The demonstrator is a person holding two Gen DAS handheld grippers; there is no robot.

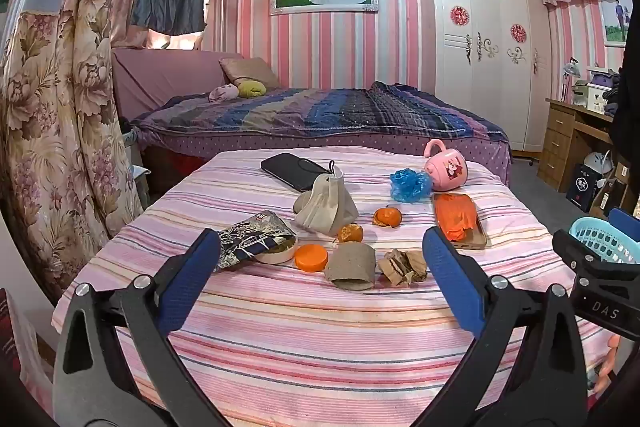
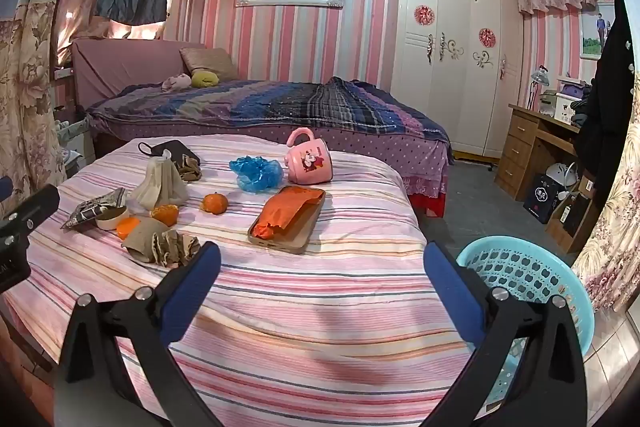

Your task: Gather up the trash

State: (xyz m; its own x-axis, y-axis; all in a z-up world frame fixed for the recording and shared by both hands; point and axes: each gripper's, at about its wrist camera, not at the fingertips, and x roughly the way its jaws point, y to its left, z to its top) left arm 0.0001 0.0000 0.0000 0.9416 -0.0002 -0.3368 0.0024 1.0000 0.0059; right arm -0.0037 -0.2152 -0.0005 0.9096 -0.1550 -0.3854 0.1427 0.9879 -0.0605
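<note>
Bench (image 1: 280, 339), striped pink cloth, holding mixed trash and keepers.

Trash, near the front edge:
- Cardboard tube (image 1: 352, 267), flattened; light, springy, easiest pinched across its flat faces.
- Crumpled brown paper (image 1: 402, 267), touching the tube's right side; very light, soft, take it across the bulk.
- Orange lid (image 1: 310, 257), just left of the tube; thin, hard, probably slippery, pinch at the rim.
- Patterned snack bag (image 1: 256, 237), lying against a small round tub (image 1: 276, 255); crinkly, grip a gathered edge.
- Two peeled-looking tangerines (image 1: 387, 217), mid-bench; soft, likely to squash under pressure.
- Blue plastic wad (image 1: 408, 185), beside a tipped pink mug (image 1: 446, 167); flimsy, weightless.

Probable keepers: dark phone (image 1: 292, 171) at the back, a second phone (image 1: 460, 221) with orange paper on it.

Destination, by judgement: pale blue basket (image 2: 532, 275), off the bench's right side.

Left tongs (image 1: 320, 267): released wide, empty, framing the tube and paper.
Right tongs (image 2: 320, 275): released wide, empty, over bare cloth.
</note>
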